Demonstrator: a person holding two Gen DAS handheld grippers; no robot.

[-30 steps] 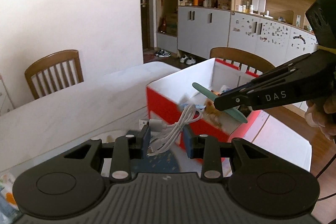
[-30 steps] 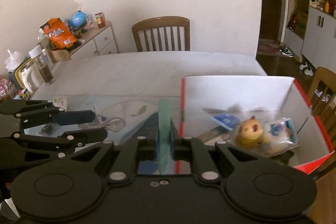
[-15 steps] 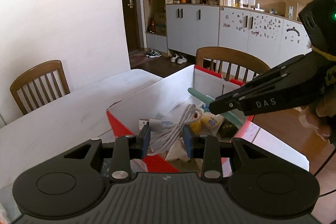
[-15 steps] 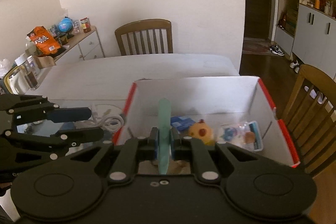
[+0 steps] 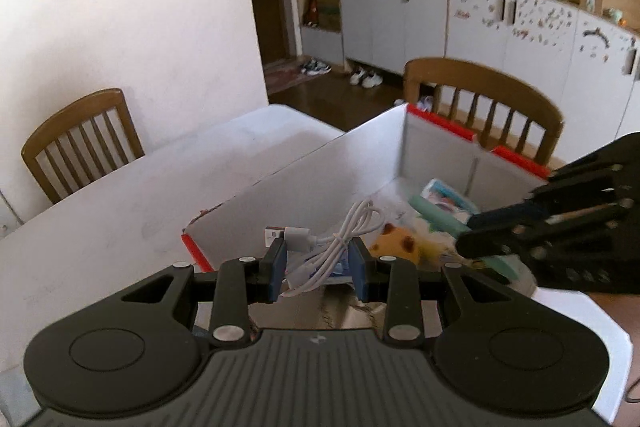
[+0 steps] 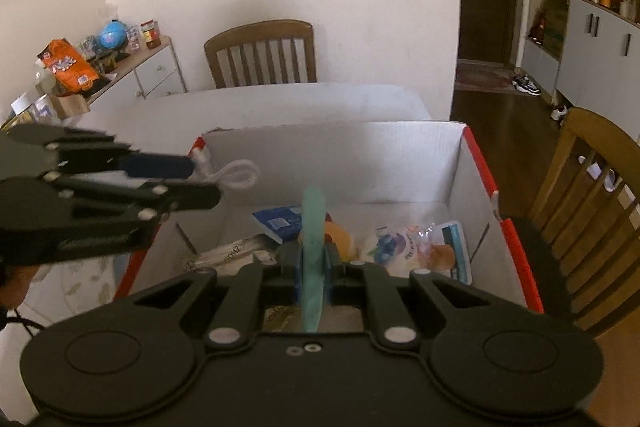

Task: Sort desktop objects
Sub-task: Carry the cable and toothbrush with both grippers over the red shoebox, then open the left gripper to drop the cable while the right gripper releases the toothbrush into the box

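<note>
Over a white cardboard box [image 6: 340, 155] with red edges on a white table [image 5: 120, 211], 2 handheld grippers carry their loads at once: the left gripper [image 5: 318, 267] pinches a bundled white USB cable [image 5: 340, 239] between its blue pads, and the right gripper [image 6: 312, 267] is pressed tight on a flat teal stick [image 6: 311, 227], possibly a comb or file, that stands on edge between its fingers. Both items hang above the box's open top, not yet inside; a yellow toy [image 6: 340, 235], a blue packet [image 6: 280, 221] and clear-wrapped snacks [image 6: 420, 247] already lie on its floor. The risks here appear to come from crowding. The 2 tools sit close together over 1 opening, so a careless swing could knock 1 against the other and shake a load free early. The cable's loose loops and plug end trail beyond the pads; if the left tool lets go near the front wall, a loop could drape over the rim and drag the bundle back onto the table. The thin stick, held only across its width, might pivot or tip and land outside if released too near the near wall.
</note>
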